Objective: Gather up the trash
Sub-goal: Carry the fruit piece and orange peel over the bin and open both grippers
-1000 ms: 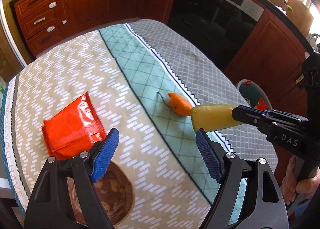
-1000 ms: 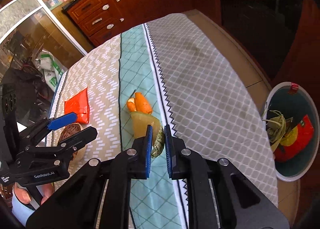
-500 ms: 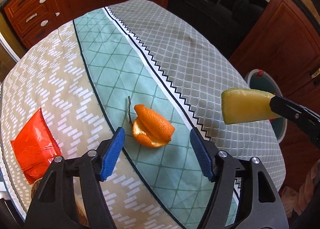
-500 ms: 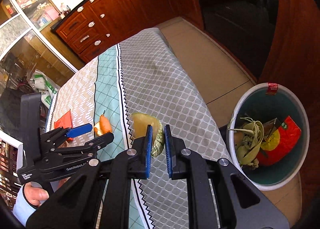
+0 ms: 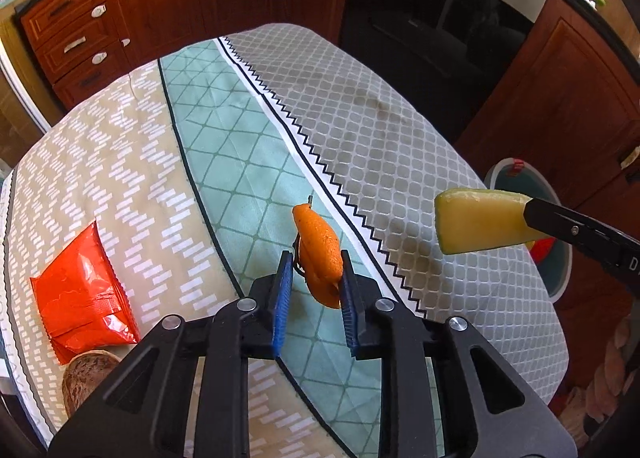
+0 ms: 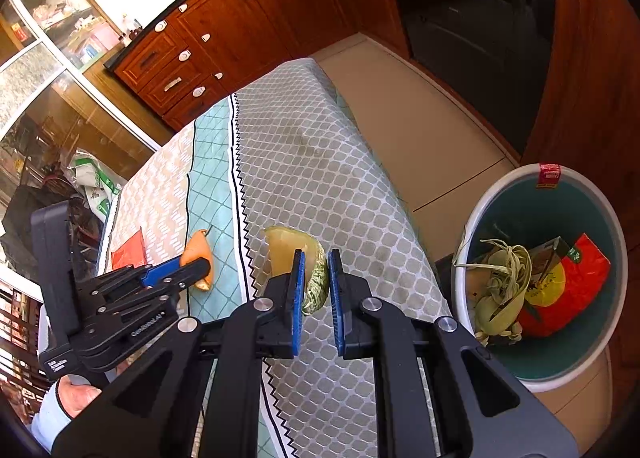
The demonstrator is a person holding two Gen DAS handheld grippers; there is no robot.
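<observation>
Desk [image 5: 400,146] under a patterned cloth in beige, teal and grey bands, red snack packet [image 5: 82,292] at nine o'clock, brown round object [image 5: 86,376] touching it at seven

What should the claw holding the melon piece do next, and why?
Probably carry it over the bin and let go. The right gripper is shut on the melon rind, still above the tablecloth, and the bin stands on the floor beside the table.

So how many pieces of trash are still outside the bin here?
3: an orange peel between the left tongs, a melon rind clamped in the right tongs, and a red wrapper lying on the table. Others may be hidden.
</observation>
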